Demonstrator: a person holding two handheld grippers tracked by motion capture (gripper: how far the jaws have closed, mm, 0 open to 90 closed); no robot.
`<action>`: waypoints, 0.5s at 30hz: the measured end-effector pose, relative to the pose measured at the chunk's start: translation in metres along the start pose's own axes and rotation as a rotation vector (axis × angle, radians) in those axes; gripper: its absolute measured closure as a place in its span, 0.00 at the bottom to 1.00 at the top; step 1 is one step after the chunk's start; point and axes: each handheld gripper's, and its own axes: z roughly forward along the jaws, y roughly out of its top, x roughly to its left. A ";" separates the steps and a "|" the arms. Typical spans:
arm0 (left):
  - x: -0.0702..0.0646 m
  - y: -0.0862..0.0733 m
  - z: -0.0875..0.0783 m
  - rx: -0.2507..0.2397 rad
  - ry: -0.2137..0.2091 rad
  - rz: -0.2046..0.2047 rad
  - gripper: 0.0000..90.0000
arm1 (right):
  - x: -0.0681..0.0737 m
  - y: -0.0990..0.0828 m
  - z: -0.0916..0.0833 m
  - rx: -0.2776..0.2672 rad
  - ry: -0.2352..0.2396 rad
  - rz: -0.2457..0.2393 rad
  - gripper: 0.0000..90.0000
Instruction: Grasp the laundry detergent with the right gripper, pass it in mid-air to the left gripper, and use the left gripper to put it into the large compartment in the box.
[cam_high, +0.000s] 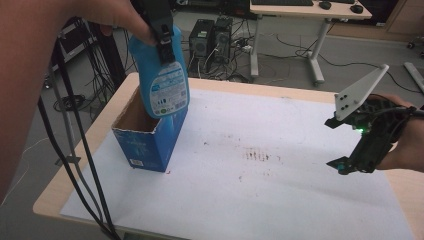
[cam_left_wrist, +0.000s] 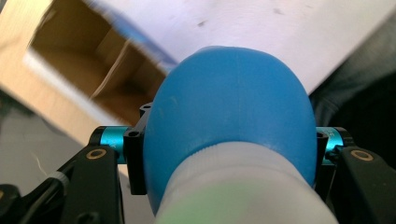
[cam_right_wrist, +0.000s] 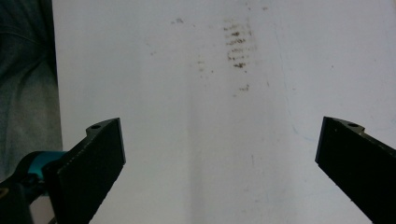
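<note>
Bottle (cam_high: 165, 75), blue plastic, hangs clamped in the left gripper (cam_high: 161, 37) above the open blue carton (cam_high: 150, 137), whose cardboard inside is visible in the left gripper view. Right gripper (cam_right_wrist: 219, 154) has jaws wide apart over the stained white sheet (cam_right_wrist: 187, 93).

A rounded blue plastic bottle (cam_left_wrist: 229, 116) with a white lower band sits clamped between the left gripper (cam_left_wrist: 226, 154)'s black fingers (cam_left_wrist: 95, 182). Beyond it, at far left, an open brown cardboard box (cam_left_wrist: 79, 60) stands on the white-covered worktop (cam_left_wrist: 280, 32).
</note>
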 end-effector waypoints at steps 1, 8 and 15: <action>0.004 -0.002 0.001 0.002 0.012 -0.033 0.43 | -0.002 -0.001 -0.002 0.015 0.004 0.008 0.01; 0.031 -0.014 0.004 -0.013 0.041 -0.277 0.43 | -0.010 -0.003 -0.007 0.052 -0.004 0.016 0.01; 0.051 -0.019 0.022 -0.013 0.052 -0.418 0.43 | -0.012 -0.004 -0.005 0.063 -0.013 0.020 0.01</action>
